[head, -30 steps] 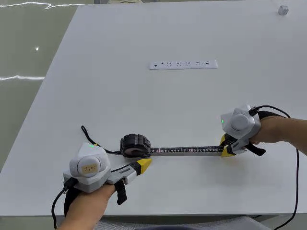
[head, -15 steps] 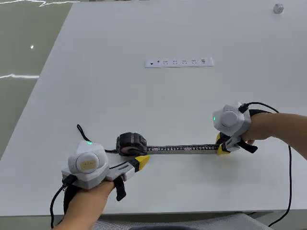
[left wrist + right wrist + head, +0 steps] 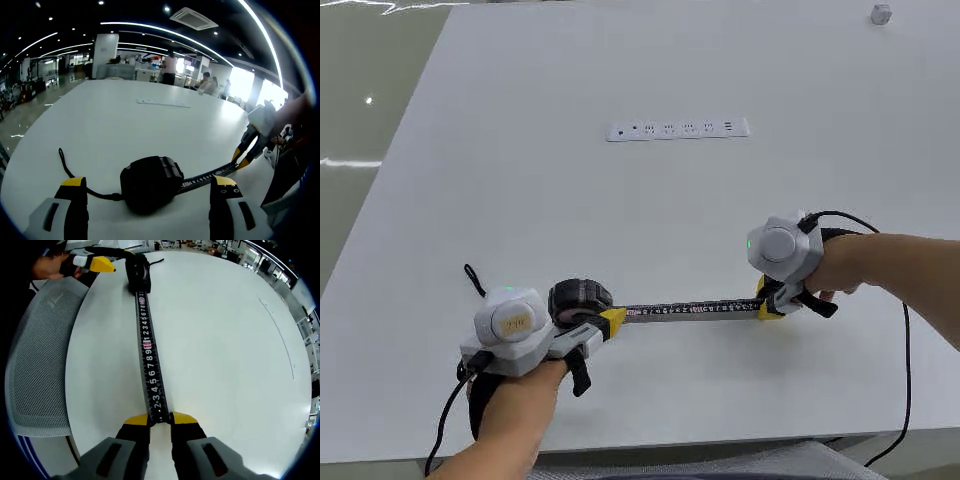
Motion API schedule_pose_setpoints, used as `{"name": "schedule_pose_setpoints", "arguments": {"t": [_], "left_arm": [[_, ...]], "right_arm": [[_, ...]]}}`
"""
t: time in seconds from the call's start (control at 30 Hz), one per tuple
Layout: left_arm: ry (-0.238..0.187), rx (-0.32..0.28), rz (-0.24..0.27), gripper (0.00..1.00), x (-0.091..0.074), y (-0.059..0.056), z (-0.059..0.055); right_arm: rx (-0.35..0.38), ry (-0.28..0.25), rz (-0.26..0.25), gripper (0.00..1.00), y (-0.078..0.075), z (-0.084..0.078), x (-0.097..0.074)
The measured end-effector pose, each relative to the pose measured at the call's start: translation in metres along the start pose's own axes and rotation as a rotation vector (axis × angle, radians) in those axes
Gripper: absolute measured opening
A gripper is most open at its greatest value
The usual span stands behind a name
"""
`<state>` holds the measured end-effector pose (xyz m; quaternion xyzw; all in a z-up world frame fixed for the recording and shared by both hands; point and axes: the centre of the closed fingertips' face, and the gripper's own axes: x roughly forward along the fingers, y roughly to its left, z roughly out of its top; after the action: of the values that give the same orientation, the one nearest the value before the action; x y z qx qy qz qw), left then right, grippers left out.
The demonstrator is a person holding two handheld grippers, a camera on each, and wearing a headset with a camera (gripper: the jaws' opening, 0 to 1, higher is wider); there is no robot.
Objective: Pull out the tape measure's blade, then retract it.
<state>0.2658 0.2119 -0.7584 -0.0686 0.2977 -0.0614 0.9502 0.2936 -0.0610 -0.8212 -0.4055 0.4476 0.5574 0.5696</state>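
The black tape measure case (image 3: 580, 298) lies on the white table (image 3: 650, 220), its blade (image 3: 692, 309) drawn out to the right. My right gripper (image 3: 766, 309) is shut on the blade's end; in the right gripper view (image 3: 159, 418) the numbered blade (image 3: 148, 347) runs away from it to the case (image 3: 137, 271). My left gripper (image 3: 588, 316) is open, with its yellow-tipped jaws on either side of the case (image 3: 150, 176) in the left gripper view (image 3: 149, 189). No contact with the case shows. The right gripper (image 3: 246, 150) appears at that view's right.
A white power strip (image 3: 678, 129) lies farther back on the table. A small grey object (image 3: 881, 14) sits at the far right corner. The case's black strap (image 3: 472, 280) trails left. A grey mesh chair (image 3: 40, 355) stands at the near table edge. People stand in the background.
My left gripper has moved forward, up to the case, so its jaws now flank it. The right gripper still holds the blade's end; the shift to the left is mostly camera motion.
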Motion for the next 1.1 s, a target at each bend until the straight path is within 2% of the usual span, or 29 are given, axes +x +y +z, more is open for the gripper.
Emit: {"name": "schedule_pose_setpoints", "arguments": {"t": [0.2,0.3,0.57,0.67,0.87,1.1], "left_arm": [[0.014,-0.011,0.028,0.97,0.008,0.004,-0.001],[0.015,-0.026,0.036,0.94,0.011,0.004,0.001],[0.044,-0.042,0.028,0.85,0.022,-0.003,-0.002],[0.068,-0.024,0.022,0.82,0.026,-0.004,-0.004],[0.090,-0.049,0.015,0.71,0.029,-0.002,-0.008],[0.103,-0.044,0.019,0.67,0.030,-0.001,-0.007]], "right_arm": [[0.000,0.015,0.002,0.15,-0.001,0.000,0.002],[0.026,0.021,0.002,0.15,-0.001,0.000,0.002],[0.042,0.023,0.000,0.14,0.000,0.000,0.002],[0.040,0.025,-0.001,0.14,0.000,0.000,0.001],[0.046,0.039,-0.006,0.14,0.000,-0.001,0.001],[0.042,0.052,-0.009,0.14,0.000,0.000,0.001]]}}
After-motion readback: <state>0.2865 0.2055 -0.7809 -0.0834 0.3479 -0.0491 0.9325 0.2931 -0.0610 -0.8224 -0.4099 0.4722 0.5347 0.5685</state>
